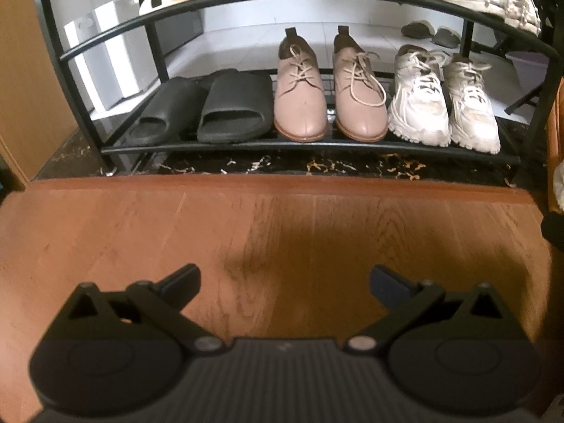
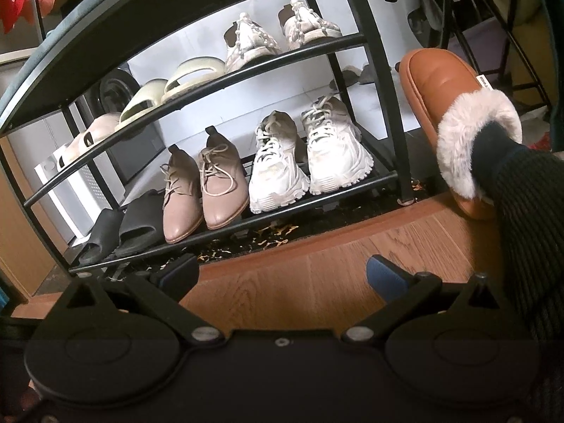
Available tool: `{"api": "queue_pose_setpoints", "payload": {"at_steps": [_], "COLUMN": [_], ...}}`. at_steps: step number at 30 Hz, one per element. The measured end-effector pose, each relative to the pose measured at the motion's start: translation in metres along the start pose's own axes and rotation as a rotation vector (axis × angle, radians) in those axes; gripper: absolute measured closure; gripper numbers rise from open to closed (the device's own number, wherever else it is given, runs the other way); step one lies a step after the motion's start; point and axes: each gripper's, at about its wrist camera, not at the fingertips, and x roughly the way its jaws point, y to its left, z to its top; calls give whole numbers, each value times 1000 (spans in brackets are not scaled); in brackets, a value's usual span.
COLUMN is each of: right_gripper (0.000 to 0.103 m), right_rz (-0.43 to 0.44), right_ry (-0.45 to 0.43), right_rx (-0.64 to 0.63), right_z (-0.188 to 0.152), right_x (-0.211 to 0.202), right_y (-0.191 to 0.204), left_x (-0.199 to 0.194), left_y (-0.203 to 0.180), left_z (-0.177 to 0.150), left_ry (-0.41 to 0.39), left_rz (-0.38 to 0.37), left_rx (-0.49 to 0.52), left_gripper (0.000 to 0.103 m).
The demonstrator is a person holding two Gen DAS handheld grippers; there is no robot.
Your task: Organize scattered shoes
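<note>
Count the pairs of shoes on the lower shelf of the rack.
3, left to right: black slides, pink lace-up shoes, white sneakers. Nothing seems hidden behind them.

Your left camera looks straight at the shoe rack [image 1: 310, 148] from low down. Your right camera sees the same rack [image 2: 225, 229] from closer, at a slant.

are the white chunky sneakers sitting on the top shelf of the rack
No, the pair of white chunky lace-up sneakers sits on the lower shelf of the black metal shoe rack, right of the pink leather lace-up shoes.
</note>
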Motion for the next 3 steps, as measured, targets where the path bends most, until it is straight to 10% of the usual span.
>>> {"api": "queue_pose_setpoints", "payload": {"at_steps": [3], "right_gripper": [0], "right_rz": [-4], "right_ry": [8], "right_rx": [15], "right_z": [1], "right_x": [2], "right_y": [-3], "left_x": [0], "left_y": [0], "left_z": [-1], "left_ry": [-5], "left_rz": [12], "left_rx": [-6], "left_gripper": [1]}}
